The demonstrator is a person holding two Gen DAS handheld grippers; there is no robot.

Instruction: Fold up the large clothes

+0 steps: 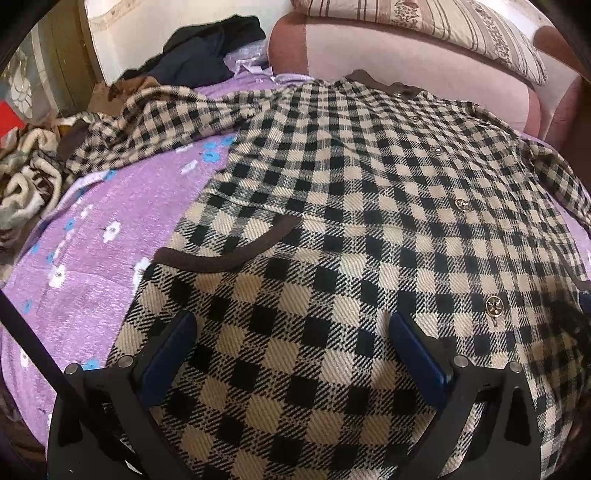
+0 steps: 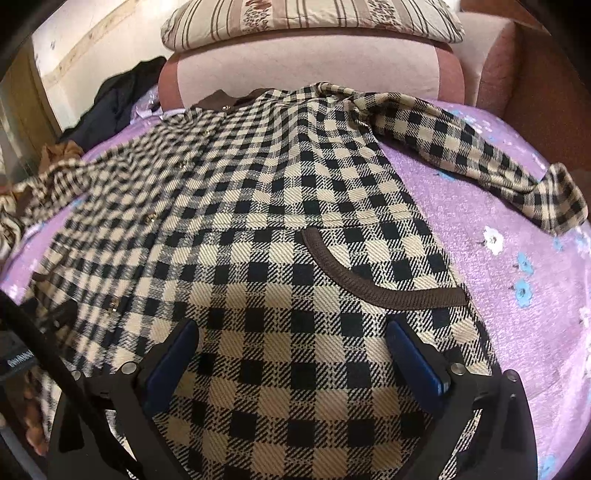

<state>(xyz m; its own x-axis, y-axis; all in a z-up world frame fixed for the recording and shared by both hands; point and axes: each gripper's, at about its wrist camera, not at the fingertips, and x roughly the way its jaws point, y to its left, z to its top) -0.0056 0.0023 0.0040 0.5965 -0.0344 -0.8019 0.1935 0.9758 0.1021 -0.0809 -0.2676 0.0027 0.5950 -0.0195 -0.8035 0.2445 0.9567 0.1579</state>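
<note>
Blue-padded fingers of the left gripper [image 1: 291, 350] are standing spread wide over the hem end of a checked coat [image 1: 369, 192], with nothing pinched between them; the woven beige-and-black cloth is running loose under the gap. Over on the other side, the right gripper [image 2: 291, 354] is hanging released in the same way, its jaws apart above the same hem region and no fabric clamped. Just ahead of each tool a brown-trimmed pocket [image 1: 225, 254] is curving across the checks, the one in the right wrist view [image 2: 373, 280] sitting near the coat's outer edge. Farther up the front, small metal buttons [image 1: 494, 306] are lining the placket. The coat is lying buttoned and front-up on a purple floral bedsheet [image 1: 85, 258], its left sleeve [image 1: 147, 125] stretching out rumpled toward a heap of striped clothing [image 1: 26, 184], and its right sleeve [image 2: 480, 147] trailing out across the sheet with the cuff turned. Beyond the brown collar [image 1: 384, 83], a pink headboard [image 1: 388, 44] is rising, with a striped floral pillow [image 2: 314, 18] propped on top. A pile of dark garments [image 1: 207, 48] is sitting at the far left corner of the bed. Some lettering is showing on a dark object at the left edge of the right wrist view, too blurred to read.
</note>
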